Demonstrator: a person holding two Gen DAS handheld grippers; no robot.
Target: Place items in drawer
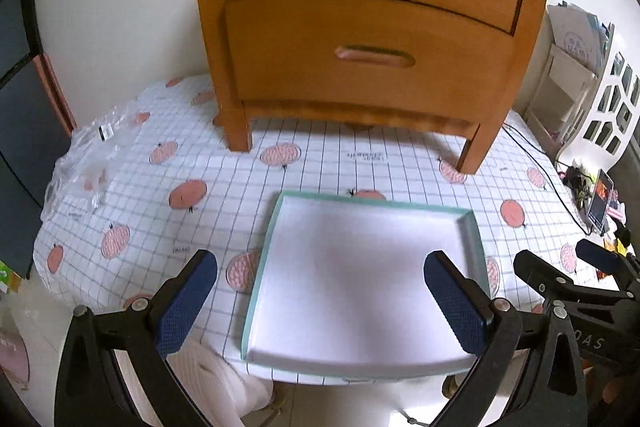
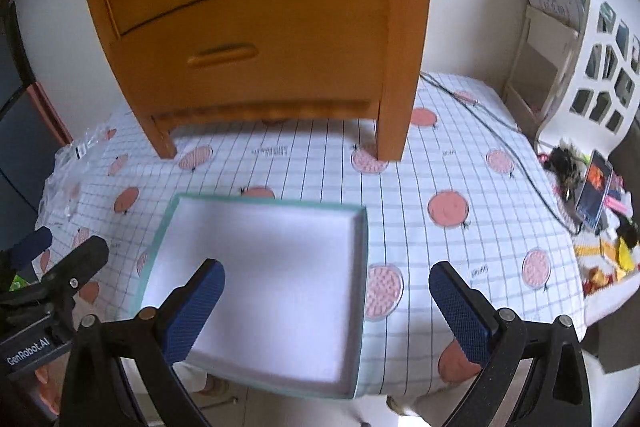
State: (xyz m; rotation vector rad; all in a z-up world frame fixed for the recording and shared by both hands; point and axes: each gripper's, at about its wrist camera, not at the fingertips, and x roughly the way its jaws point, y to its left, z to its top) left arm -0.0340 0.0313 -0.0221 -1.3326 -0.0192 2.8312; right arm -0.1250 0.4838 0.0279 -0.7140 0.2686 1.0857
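Hovering near the checked tablecloth (image 1: 320, 163), I held both the left gripper (image 1: 320, 303) and right gripper (image 2: 326, 307) spread wide, empty; the nightstand (image 1: 372, 27) stood far, against the white wall (image 1: 120, 7)

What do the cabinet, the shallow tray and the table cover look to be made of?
Cabinet: wood with a warm orange varnish, likely solid, with carved handles. Tray: probably cardboard, matte white inside with thin pale green walls. Table cover: looks like wipeable plastic or oilcloth, printed with a grid and pink fruit; material uncertain.

Tray (image 1: 360, 291) on table (image 1: 168, 163) near its front edge, nightstand (image 1: 360, 27) behind it, plastic wrap (image 1: 88, 155) far left
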